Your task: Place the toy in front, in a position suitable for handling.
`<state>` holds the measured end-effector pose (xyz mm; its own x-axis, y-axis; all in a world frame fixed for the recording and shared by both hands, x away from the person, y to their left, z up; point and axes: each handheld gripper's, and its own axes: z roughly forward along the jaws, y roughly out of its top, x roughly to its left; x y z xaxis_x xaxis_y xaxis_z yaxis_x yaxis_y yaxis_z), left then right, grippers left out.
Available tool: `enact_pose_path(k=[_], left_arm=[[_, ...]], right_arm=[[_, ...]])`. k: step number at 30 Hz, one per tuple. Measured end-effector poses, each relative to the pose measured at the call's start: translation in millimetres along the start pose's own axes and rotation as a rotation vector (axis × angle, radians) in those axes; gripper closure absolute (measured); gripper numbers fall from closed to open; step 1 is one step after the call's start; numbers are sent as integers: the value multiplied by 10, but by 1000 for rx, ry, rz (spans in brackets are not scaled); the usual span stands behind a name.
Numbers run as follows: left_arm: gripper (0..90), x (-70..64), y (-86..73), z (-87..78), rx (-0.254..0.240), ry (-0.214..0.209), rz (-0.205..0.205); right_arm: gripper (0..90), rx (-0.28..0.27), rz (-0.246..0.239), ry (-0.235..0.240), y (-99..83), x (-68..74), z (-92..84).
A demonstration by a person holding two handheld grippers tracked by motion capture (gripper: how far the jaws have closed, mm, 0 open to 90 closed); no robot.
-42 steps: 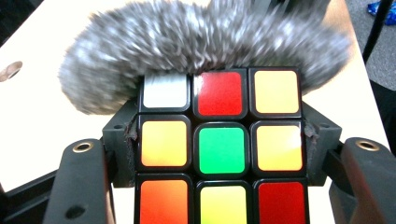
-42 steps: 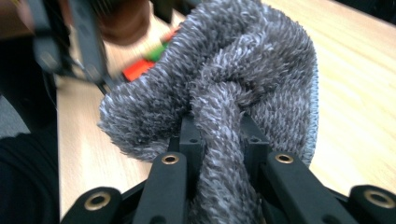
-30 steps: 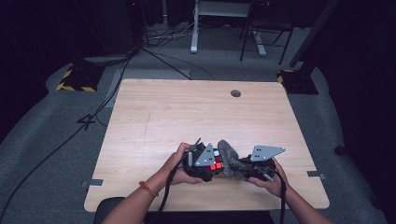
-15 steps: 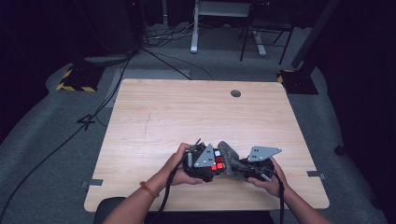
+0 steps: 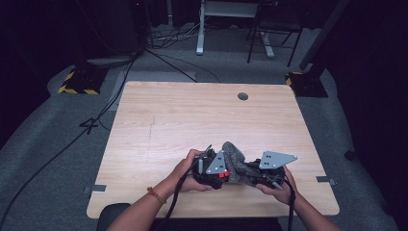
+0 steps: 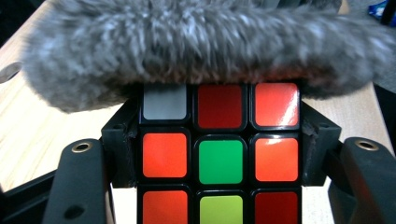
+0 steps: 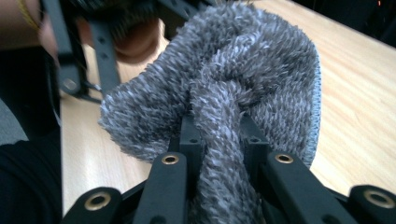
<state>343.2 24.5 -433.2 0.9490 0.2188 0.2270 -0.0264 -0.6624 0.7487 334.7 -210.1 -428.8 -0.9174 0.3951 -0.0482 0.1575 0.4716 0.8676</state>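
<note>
A scrambled Rubik's cube (image 6: 219,158) with red, orange, green and white tiles sits clamped between the black jaws of my left gripper (image 6: 220,140), which is shut on its two sides. A grey fluffy cloth (image 6: 187,42) lies against the cube's top edge. My right gripper (image 7: 219,135) is shut on a bunched fold of that cloth (image 7: 243,70). In the high view both grippers meet near the table's front edge: left gripper (image 5: 214,171), cube (image 5: 222,174), cloth (image 5: 235,161), right gripper (image 5: 250,174).
The light wooden table (image 5: 192,115) has a round cable hole (image 5: 243,96) at the back. Cables and a desk frame (image 5: 216,29) lie on the dark floor behind. In the right gripper view the left gripper's frame (image 7: 88,46) and a hand (image 7: 135,42) are close.
</note>
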Motion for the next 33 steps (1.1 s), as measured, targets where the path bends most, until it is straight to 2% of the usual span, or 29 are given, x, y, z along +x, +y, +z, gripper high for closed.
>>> enact_pose_path(k=[3, 7, 13, 16, 19, 24, 27, 33], left_arm=[[332, 7, 1, -34, -16, 6, 1], [332, 37, 13, -117, -62, 11, -8], [333, 43, 24, -186, -103, 21, -16], [332, 44, 24, -185, -114, 15, -21], [332, 52, 8, -178, -122, 2, -28], [331, 80, -17, -183, -124, -9, -34], [329, 82, -32, -177, -120, -16, -38], [327, 75, -37, -165, -105, -18, -28]], right_arm=[[770, 38, 0, -18, -45, -34, 26], [770, 87, -14, -62, -99, -91, 53], [769, 112, 36, -40, -161, -164, 104], [769, 97, 63, -11, -167, -179, 127], [769, 65, 66, 23, -158, -165, 119], [771, 15, 109, 61, -173, -180, 83], [771, -11, 121, 71, -171, -195, 49], [771, -37, 106, 67, -144, -179, -16]])
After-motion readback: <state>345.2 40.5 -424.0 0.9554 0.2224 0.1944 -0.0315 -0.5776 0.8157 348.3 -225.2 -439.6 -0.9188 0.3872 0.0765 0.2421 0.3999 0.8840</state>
